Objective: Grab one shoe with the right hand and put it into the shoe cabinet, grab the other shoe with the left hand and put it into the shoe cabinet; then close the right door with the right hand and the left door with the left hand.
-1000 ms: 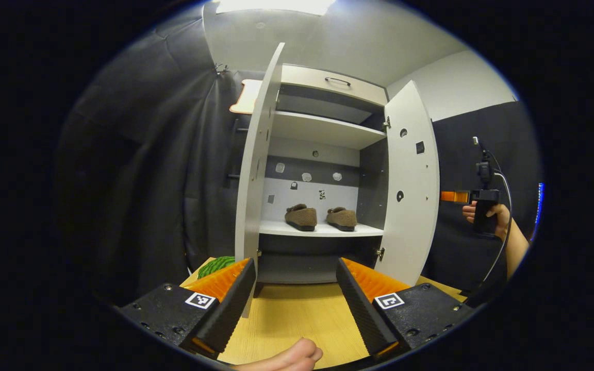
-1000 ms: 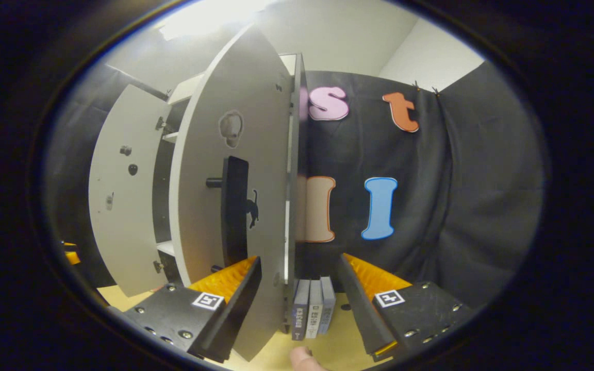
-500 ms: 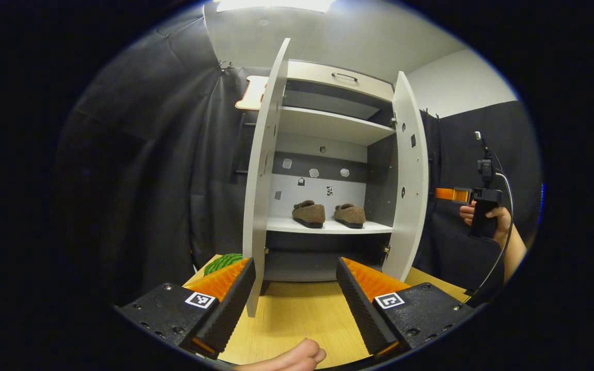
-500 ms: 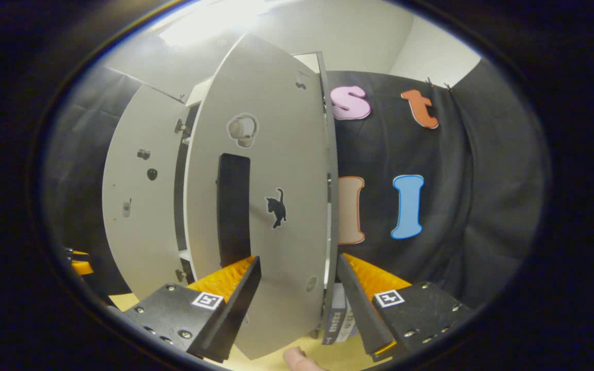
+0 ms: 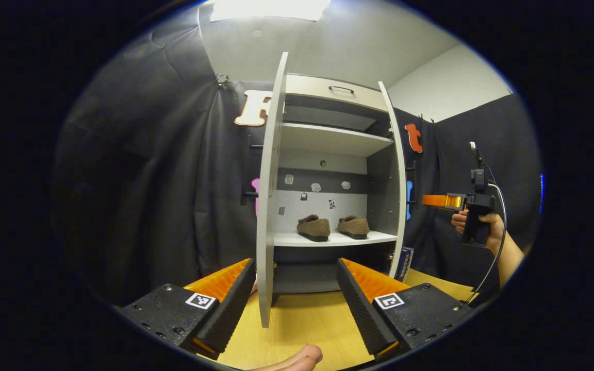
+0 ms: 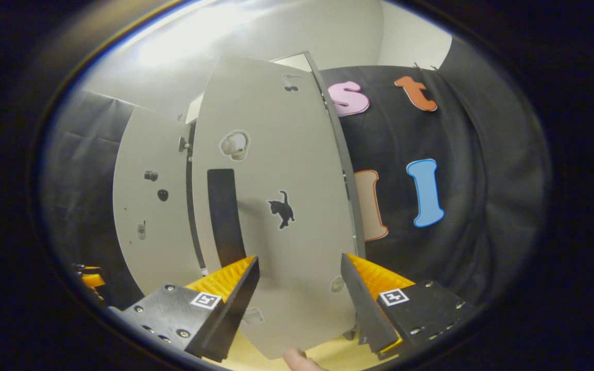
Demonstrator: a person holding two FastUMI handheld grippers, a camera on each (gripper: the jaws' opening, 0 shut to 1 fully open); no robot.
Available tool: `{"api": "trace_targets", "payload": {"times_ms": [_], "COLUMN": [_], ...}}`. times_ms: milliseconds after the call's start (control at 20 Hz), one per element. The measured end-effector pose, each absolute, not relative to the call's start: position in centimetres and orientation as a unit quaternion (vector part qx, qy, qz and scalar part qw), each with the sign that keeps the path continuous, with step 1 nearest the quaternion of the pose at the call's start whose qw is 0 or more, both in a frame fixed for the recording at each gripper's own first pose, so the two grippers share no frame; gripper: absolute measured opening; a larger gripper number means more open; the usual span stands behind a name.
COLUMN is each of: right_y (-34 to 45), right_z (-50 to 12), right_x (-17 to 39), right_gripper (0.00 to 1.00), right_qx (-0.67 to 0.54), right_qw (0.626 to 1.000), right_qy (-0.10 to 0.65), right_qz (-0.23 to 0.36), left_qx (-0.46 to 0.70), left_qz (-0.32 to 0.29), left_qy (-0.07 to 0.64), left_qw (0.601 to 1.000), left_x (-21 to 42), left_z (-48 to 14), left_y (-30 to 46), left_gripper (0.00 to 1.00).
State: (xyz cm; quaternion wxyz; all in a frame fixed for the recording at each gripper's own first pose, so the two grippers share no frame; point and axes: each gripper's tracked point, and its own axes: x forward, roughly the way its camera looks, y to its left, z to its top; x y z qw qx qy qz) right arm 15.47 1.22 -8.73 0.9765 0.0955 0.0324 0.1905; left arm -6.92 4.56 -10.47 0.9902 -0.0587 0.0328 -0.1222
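A tall pale shoe cabinet is seen standing on a wooden table in the left gripper view. Its inside is open to view, with a drawer at the top and shelves below. The left door is swung out toward the camera and is seen almost edge-on, with its lower edge between the left gripper's fingers and not touched by them. The right door is also seen nearly edge-on, standing out from the right side of the cabinet. In the right gripper view, the outside face of the right door is seen close up, with a dark handle bar and a small black cat sticker on it. Two brown fuzzy shoes are set side by side on the lower shelf, near each other but not touching. The left gripper is held wide apart with nothing in it, low in front of the cabinet. The right gripper is also spread apart, with the door's lower part seen between its fingers; whether the door is touched cannot be told. In the left gripper view, the right gripper is seen farther off, held by a hand just to the right of the right door.
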Motion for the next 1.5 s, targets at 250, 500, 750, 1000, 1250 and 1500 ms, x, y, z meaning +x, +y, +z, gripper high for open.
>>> {"api": "trace_targets", "payload": {"times_ms": [250,500,750,1000,1250,1500], "right_y": [1.2,2.4,5.4,6.9,5.5,4.7], "right_z": [-9.3,-9.4,-10.2,-11.4,-12.5,-12.0], "right_x": [12.9,9.1,5.3,2.3,0.4,-2.4], "right_gripper": [0.97,0.96,0.96,0.96,0.93,0.96], "right_qx": [0.084,0.055,0.039,0.041,0.008,0.012], "right_qw": [0.979,0.98,0.975,0.978,0.989,0.991], "right_qy": [0.028,0.004,0.006,0.018,0.01,0.003], "right_qz": [0.186,0.191,0.22,0.204,0.15,0.137], "left_qx": [-0.052,-0.073,-0.067,-0.053,-0.059,-0.054], "left_qz": [-0.079,-0.078,-0.082,-0.083,-0.087,-0.075], "left_qy": [0.033,0.04,0.048,0.044,0.024,0.062], "left_qw": [0.995,0.994,0.993,0.994,0.994,0.994], "left_x": [-4.7,-1.4,2.5,6.8,10.6,13.1], "left_z": [-9.8,-9.3,-8.9,-7.8,-5.0,-5.7], "left_y": [9.2,12.0,15.4,18.6,20.5,20.7], "left_gripper": [0.96,0.96,0.95,0.92,0.95,0.95]}}
